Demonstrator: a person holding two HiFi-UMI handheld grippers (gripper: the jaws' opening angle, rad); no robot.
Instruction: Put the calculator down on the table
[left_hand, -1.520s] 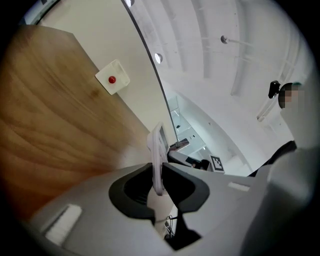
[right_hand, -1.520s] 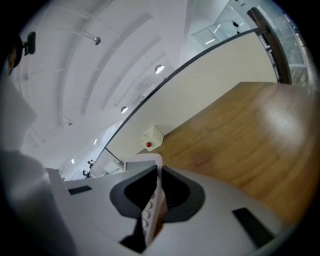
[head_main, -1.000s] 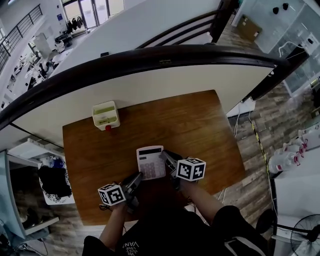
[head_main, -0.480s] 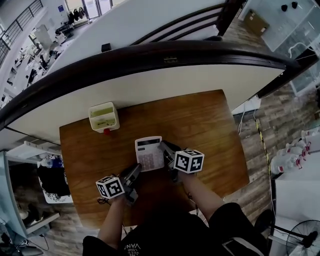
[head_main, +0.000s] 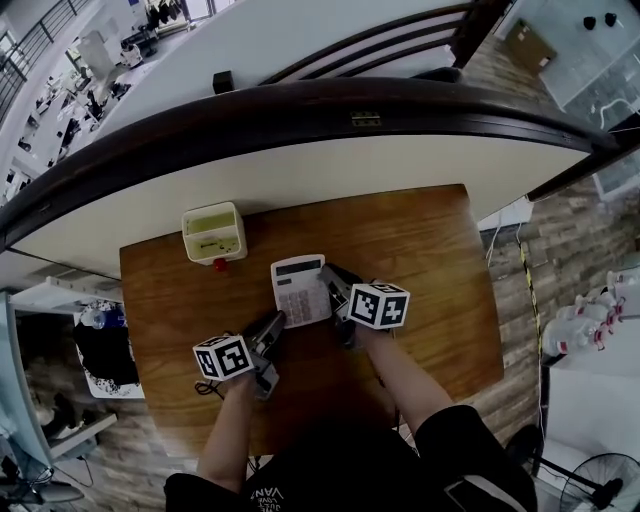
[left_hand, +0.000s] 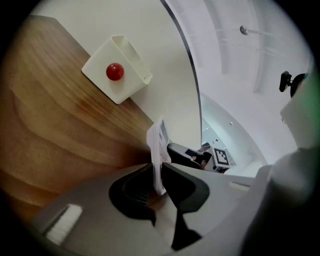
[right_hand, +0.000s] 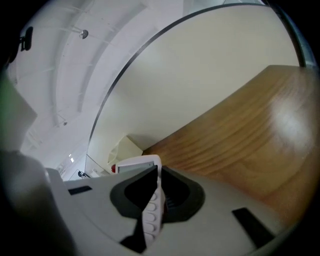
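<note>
A white calculator (head_main: 299, 289) with a grey display hangs over the middle of the wooden table (head_main: 420, 250), keys up. My left gripper (head_main: 277, 324) is shut on its near left corner. My right gripper (head_main: 331, 283) is shut on its right edge. In the left gripper view the calculator (left_hand: 158, 150) stands edge-on between the jaws of the left gripper (left_hand: 159, 186). The right gripper view shows its key rows (right_hand: 152, 210) pinched between the jaws of the right gripper (right_hand: 151, 200). Whether its underside touches the table I cannot tell.
A cream box (head_main: 213, 234) with a red knob (head_main: 219, 265) sits near the table's far left edge, also seen as the box (left_hand: 117, 67) in the left gripper view. A curved white wall with a dark rail (head_main: 300, 110) runs behind the table. Floor lies to the right.
Both grippers have carried the calculator away from the person toward the table's far side and a little lower. Both grips on it are unchanged.
</note>
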